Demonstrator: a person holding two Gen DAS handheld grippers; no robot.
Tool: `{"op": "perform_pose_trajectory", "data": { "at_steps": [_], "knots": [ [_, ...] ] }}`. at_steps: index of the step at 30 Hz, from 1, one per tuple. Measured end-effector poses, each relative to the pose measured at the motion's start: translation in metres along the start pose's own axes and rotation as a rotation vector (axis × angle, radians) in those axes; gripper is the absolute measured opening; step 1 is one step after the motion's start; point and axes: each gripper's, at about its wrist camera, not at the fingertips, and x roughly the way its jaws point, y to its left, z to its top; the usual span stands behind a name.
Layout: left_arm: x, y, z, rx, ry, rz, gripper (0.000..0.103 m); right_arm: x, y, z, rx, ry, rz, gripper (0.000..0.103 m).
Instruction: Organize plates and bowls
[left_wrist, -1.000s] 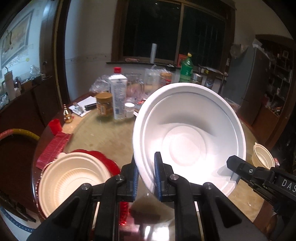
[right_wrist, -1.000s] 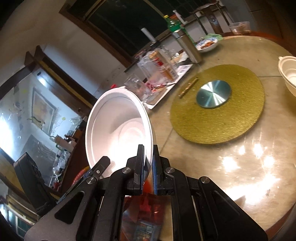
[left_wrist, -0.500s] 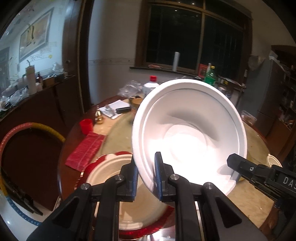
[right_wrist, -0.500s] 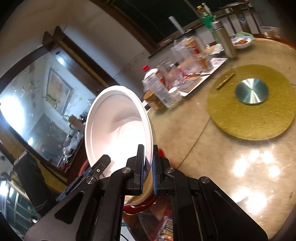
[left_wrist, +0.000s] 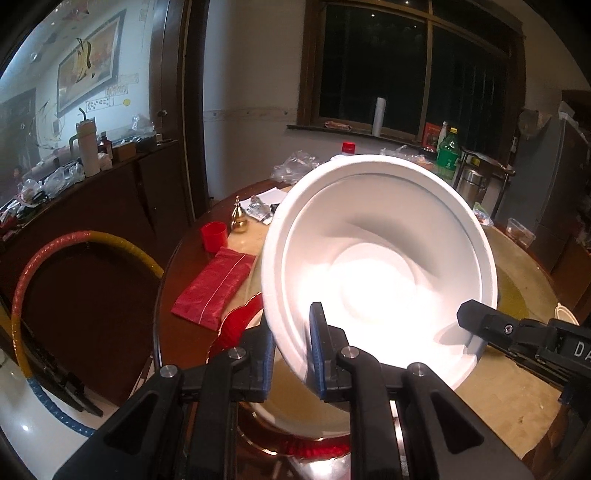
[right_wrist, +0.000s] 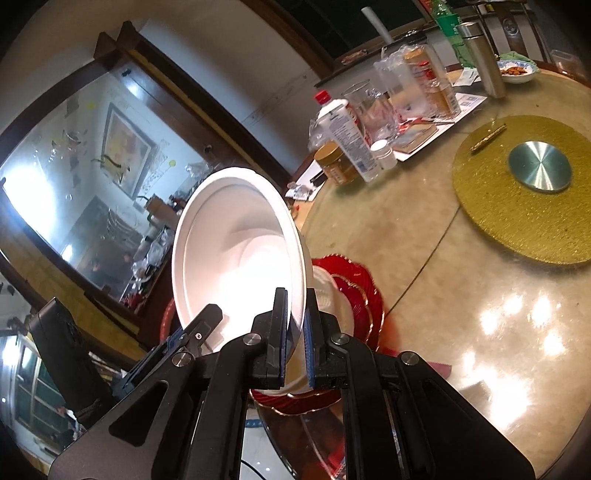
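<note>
Both tools pinch the rim of one big white bowl (left_wrist: 376, 266), the left tool (left_wrist: 291, 354) and the right tool (right_wrist: 295, 332) on opposite edges. It tilts above a red plate (right_wrist: 360, 291) on the tabletop (right_wrist: 424, 258).

Home dining room, night. Round marble-look surface (right_wrist: 424, 258) with gold lazy-Susan turntable (right_wrist: 524, 192), crowded with bottles, jars, glasses, food dish (right_wrist: 515, 71). Dark wood-framed window (left_wrist: 410, 62), wooden sideboard (left_wrist: 92, 206) cluttered with household odds, framed painting (left_wrist: 90, 83) on wall, grey fridge (left_wrist: 550, 173) in corner.
</note>
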Motion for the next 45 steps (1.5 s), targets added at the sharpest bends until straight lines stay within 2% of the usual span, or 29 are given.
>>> {"op": "perform_pose_trajectory", "data": {
  "at_steps": [11,31,45],
  "knots": [
    [0.001,0.008,-0.006,0.002,0.035,0.013,0.017,0.006,0.005,-0.006,-0.007,0.049,-0.003,0.008],
    [0.024,0.026,-0.013,-0.024,0.209,-0.049,0.017,0.028,0.006,-0.01,0.006,0.174,-0.042,0.008],
    [0.041,0.028,-0.017,-0.007,0.27,-0.026,0.018,0.051,-0.008,-0.005,0.064,0.245,-0.013,0.008]
  ]
}}
